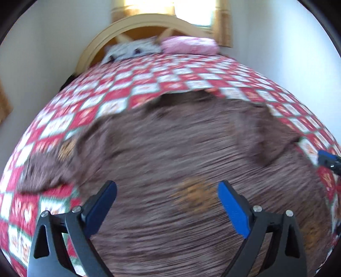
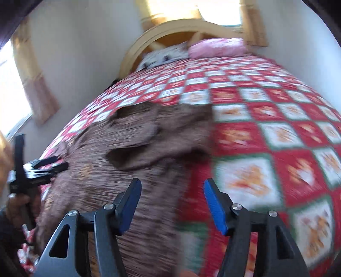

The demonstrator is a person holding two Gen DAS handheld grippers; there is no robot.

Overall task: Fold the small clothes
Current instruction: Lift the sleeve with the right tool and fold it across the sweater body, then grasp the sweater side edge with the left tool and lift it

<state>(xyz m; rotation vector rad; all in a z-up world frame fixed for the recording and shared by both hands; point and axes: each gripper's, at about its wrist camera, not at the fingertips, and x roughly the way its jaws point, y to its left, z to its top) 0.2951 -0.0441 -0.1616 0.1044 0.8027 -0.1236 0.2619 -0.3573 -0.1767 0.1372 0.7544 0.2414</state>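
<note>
Brown garment [image 1: 181, 149] spread flat on checked quilt [image 1: 132, 85], long axis 6-to-12 toward headboard [image 1: 136, 23]. Left gripper [image 1: 167, 204] held wide open, empty, directly above cloth. Right gripper [image 2: 172, 204] open over garment's 3 o'clock edge, probably nearer hem; motion blur noted.

A bed [image 2: 266, 119] with a red-and-white checked quilt [image 1: 149, 85] fills a pale-walled room; an arched wooden headboard [image 1: 132, 23] backs two pillows [image 1: 187, 44] under a sunlit, curtained window [image 2: 219, 10].
</note>
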